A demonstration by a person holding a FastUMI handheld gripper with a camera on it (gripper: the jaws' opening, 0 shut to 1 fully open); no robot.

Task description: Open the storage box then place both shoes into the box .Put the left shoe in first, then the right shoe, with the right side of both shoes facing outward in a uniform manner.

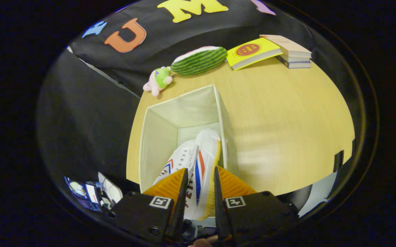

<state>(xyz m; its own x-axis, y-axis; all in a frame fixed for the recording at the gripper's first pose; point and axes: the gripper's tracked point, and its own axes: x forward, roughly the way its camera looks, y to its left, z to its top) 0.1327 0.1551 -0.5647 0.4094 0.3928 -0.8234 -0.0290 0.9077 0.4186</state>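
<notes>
A white fabric storage box (156,137) stands open on the wooden table (287,130), just ahead of my fingers. One white sneaker (179,159) with a red and blue chevron lies inside it, laces up, against the left side. A second white sneaker (206,151) with red and blue stripes and a yellowish sole is held on its side beside the first, toe pointing into the box. My gripper (200,173) is shut on this second sneaker, one finger on its upper and the other on its sole. The heel end is hidden behind the fingers.
Beyond the box lie a watermelon-shaped plush (199,60) and a small pink and green plush toy (158,80). A yellow book (253,52) leans on a stack of books (292,51) at the far right. The table's left edge runs close to the box.
</notes>
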